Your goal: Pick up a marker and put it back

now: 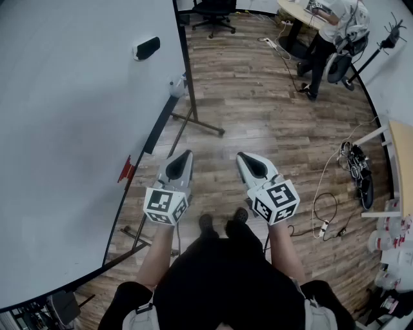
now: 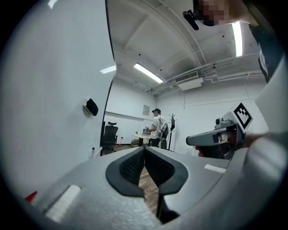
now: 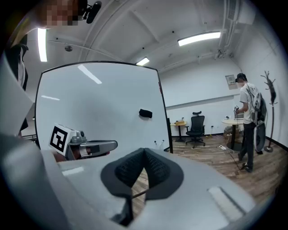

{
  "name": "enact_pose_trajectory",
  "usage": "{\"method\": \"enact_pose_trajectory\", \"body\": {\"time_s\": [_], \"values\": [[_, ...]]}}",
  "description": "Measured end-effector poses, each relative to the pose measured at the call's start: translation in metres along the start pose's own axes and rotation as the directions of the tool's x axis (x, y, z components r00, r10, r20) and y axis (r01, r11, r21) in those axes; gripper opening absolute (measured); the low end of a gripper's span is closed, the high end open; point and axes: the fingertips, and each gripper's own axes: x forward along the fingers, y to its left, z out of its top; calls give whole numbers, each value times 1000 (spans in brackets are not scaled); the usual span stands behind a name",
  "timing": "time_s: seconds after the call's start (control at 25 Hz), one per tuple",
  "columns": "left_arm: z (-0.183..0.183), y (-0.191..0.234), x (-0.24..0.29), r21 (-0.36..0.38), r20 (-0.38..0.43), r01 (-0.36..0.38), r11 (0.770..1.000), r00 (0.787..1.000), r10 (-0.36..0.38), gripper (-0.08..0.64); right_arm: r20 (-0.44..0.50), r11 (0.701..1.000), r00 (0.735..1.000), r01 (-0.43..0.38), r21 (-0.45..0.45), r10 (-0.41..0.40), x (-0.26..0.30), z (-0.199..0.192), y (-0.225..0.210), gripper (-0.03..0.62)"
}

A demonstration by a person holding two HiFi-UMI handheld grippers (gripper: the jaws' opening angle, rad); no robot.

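Observation:
A large whiteboard (image 1: 71, 129) on a wheeled stand fills the left of the head view. A red object (image 1: 126, 169) sits at its lower edge, and it also shows as the red object (image 2: 30, 196) low in the left gripper view. Small pale markers (image 1: 175, 85) stand at the far end of the ledge; these markers (image 3: 157, 143) are tiny in the right gripper view. My left gripper (image 1: 184, 155) and right gripper (image 1: 241, 158) are held side by side over the floor, right of the board. Both are shut with nothing between the jaws.
A black eraser (image 1: 147, 47) sticks to the board. The stand's legs (image 1: 200, 126) reach out across the wooden floor. A person (image 1: 329, 38) stands at a round table at the back right beside an office chair (image 1: 216, 13). Cables (image 1: 335, 193) lie at the right.

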Motion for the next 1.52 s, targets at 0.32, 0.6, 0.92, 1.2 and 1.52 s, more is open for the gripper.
{"method": "enact_pose_trajectory", "body": {"time_s": [0.32,0.6,0.92,1.2,1.52], "values": [[-2,-1,-12,0,-5,20,1000,1000,-20,11,4,1000,1000,8,-16,-8,-2,-1,15,2],[0,3,-18,-3,-1,45,999,999,-45,11,24,999,1000,6,40,-7,4,-2,26,2],[-14,9,-8,-2,-28,54,999,998,-54,11,3,996,1000,21,91,-21,16,-22,14,2],[-13,39,30,3,-20,-7,1000,1000,7,11,19,996,999,-41,76,39,64,-9,-17,2],[20,49,89,31,3,-118,993,993,118,11,24,987,988,-151,61,150,105,30,-77,2]]}}
